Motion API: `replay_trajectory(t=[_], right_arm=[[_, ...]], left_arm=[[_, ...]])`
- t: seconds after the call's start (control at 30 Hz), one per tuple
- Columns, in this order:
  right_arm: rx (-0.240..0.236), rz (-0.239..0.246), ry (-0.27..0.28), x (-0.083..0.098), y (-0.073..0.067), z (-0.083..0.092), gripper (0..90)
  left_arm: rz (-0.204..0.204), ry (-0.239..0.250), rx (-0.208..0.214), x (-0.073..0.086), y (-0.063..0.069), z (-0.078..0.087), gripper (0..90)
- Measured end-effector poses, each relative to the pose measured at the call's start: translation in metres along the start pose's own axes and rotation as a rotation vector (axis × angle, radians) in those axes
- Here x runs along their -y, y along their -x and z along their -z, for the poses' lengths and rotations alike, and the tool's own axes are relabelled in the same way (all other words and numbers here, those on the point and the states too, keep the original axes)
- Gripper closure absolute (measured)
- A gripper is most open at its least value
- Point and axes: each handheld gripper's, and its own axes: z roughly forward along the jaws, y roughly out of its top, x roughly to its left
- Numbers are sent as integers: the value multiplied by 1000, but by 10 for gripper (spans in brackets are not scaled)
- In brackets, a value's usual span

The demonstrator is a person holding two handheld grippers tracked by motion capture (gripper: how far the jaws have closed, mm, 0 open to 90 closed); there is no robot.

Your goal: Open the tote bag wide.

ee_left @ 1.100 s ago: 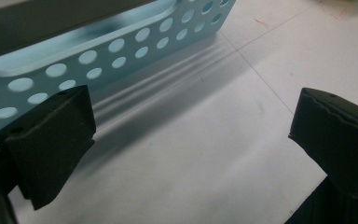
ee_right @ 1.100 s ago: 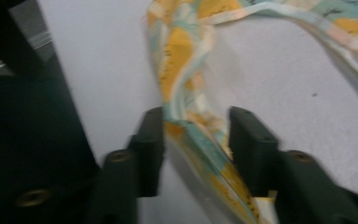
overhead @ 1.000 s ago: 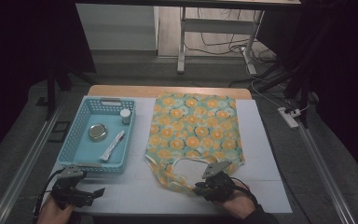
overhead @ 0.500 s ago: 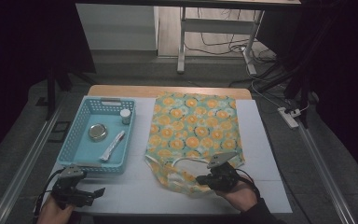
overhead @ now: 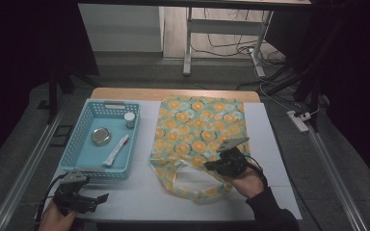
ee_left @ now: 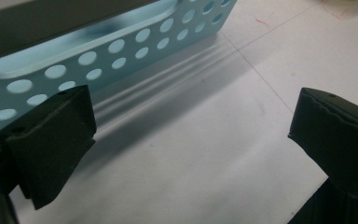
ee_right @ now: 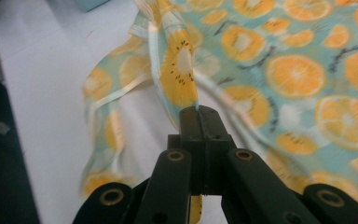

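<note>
Though unmoved over the last second, worth noting first at far left: left gripper [overhead: 96, 200], jaws spread wide over bare white sheet, holding nothing, just beside the near wall of a blue perforated basket [overhead: 84, 168]. Inside the basket, a round tin [overhead: 100, 136], a small capped jar [overhead: 130, 119] and a tube [overhead: 116, 150].

Centre: orange-slice print tote bag [overhead: 197, 120] lying flat, mouth toward the person. Changed within the last second: right gripper [overhead: 211, 166], previously low by the bag's near edge, now raised and drawn forward over the cloth. Jaws clamped tight on a bag handle [ee_right: 177, 70], lifted into a standing fold. Probable meaning: handle secured, mouth of the bag starting to open, ready for loading things from the basket; other handle [overhead: 192, 195] flat on the sheet.

Surface: white sheet [overhead: 139, 202] over a wooden tabletop [overhead: 125, 93], metal rails along both sides. Beyond: grey floor, white desk legs, loose cables, a power strip [overhead: 298, 120] at right, dark surroundings.
</note>
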Motion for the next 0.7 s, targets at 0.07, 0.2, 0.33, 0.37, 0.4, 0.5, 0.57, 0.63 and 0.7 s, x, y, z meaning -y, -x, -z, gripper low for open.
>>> replay_trajectory(t=[0.07, 0.2, 0.33, 0.37, 0.4, 0.5, 0.57, 0.63, 0.7], right_arm=[[16, 3, 5, -6, 8, -2, 894], [32, 0, 12, -14, 17, -5, 894], [62, -8, 28, -26, 30, -8, 894], [62, -8, 28, -26, 30, -8, 894], [69, -10, 28, -29, 34, -8, 894], [88, -17, 38, -36, 43, -10, 894], [101, -24, 41, -39, 48, -11, 894], [114, -29, 45, -43, 54, -11, 894], [126, -37, 50, -47, 61, -12, 894]], left_arm=[[1, 0, 0, 0, 0, 0, 7], [2, 0, 0, 0, 0, 0, 7], [2, 1, 0, 0, 0, 0, 8], [2, 1, 0, 0, 0, 0, 8], [3, 1, 0, 0, 0, 0, 8], [4, 2, 2, 0, -1, 0, 8], [4, 1, 2, 0, -1, 0, 8], [5, 1, 2, 0, -1, 0, 9], [6, 2, 2, 0, -1, 0, 9]])
